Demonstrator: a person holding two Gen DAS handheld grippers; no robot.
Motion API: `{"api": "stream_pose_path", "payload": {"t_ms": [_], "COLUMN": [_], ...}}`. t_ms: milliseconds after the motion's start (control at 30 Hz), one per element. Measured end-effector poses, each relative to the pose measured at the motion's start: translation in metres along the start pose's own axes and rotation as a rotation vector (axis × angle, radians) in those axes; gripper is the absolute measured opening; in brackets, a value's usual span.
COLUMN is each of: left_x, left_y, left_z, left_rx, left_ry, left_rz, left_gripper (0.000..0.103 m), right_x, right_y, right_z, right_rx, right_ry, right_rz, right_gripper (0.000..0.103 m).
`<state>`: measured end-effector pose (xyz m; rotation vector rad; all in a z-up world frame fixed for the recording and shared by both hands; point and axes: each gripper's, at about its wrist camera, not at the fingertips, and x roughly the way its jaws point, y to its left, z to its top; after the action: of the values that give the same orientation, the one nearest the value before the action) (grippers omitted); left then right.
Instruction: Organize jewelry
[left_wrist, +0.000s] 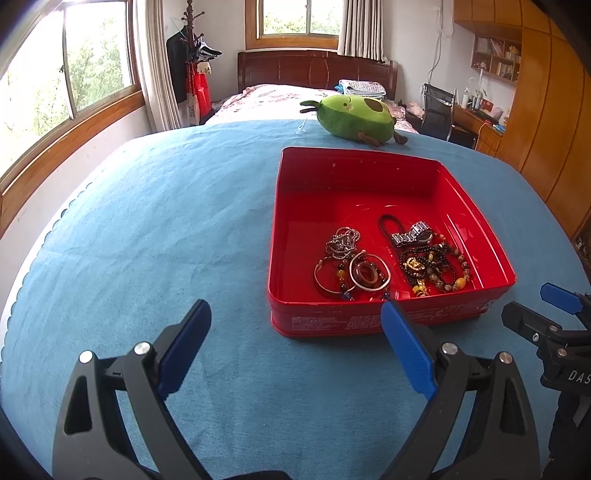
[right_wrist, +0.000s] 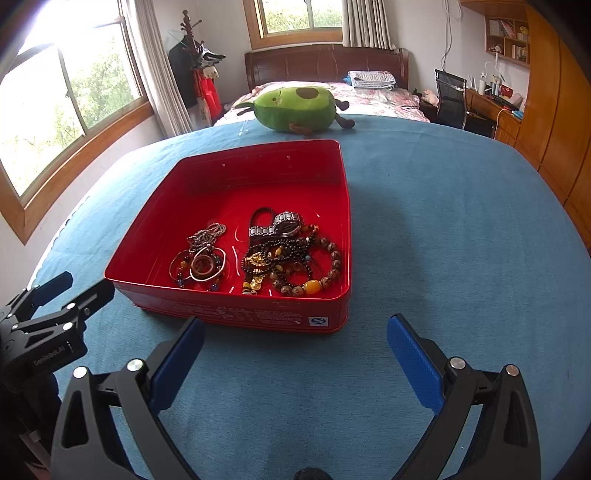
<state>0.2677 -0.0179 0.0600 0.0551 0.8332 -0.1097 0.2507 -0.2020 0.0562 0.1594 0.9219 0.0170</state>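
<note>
A red tin box (left_wrist: 354, 162) (right_wrist: 332, 173) sits on the blue cloth. Inside lie silver bangles and a chain (left_wrist: 351, 266) (right_wrist: 201, 258), and a heap of bead bracelets with a metal watch (left_wrist: 428, 254) (right_wrist: 291, 258). My left gripper (left_wrist: 295, 314) is open and empty, in front of the box's near-left corner. It also shows in the right wrist view (right_wrist: 77, 284). My right gripper (right_wrist: 295, 328) is open and empty, just in front of the box's near wall. It shows at the right edge of the left wrist view (left_wrist: 532, 302).
A green avocado plush toy (left_wrist: 354, 116) (right_wrist: 295, 107) lies at the table's far edge behind the box. The blue cloth (left_wrist: 147, 229) (right_wrist: 461, 229) covers the table. Beyond are a bed, windows, a desk with chair and wooden wardrobes.
</note>
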Motion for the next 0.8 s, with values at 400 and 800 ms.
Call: {"api": "stream_pose_path", "payload": {"t_ms": [400, 800], "left_x": [0.0029, 0.0016], "left_y": [0.0004, 0.0009], "left_z": [0.0005, 0.0019], "left_rx": [0.002, 0.000], "left_ry": [0.016, 0.010], "left_rz": [-0.010, 0.003], "left_gripper": [0.092, 0.092], "right_x": [0.0018, 0.0025], "right_y": [-0.0010, -0.0010], "right_z": [-0.0005, -0.0005], "right_rx": [0.001, 0.002], "right_ry": [0.005, 0.007], "right_rz": [-0.004, -0.005], "right_gripper": [0.099, 0.099]}}
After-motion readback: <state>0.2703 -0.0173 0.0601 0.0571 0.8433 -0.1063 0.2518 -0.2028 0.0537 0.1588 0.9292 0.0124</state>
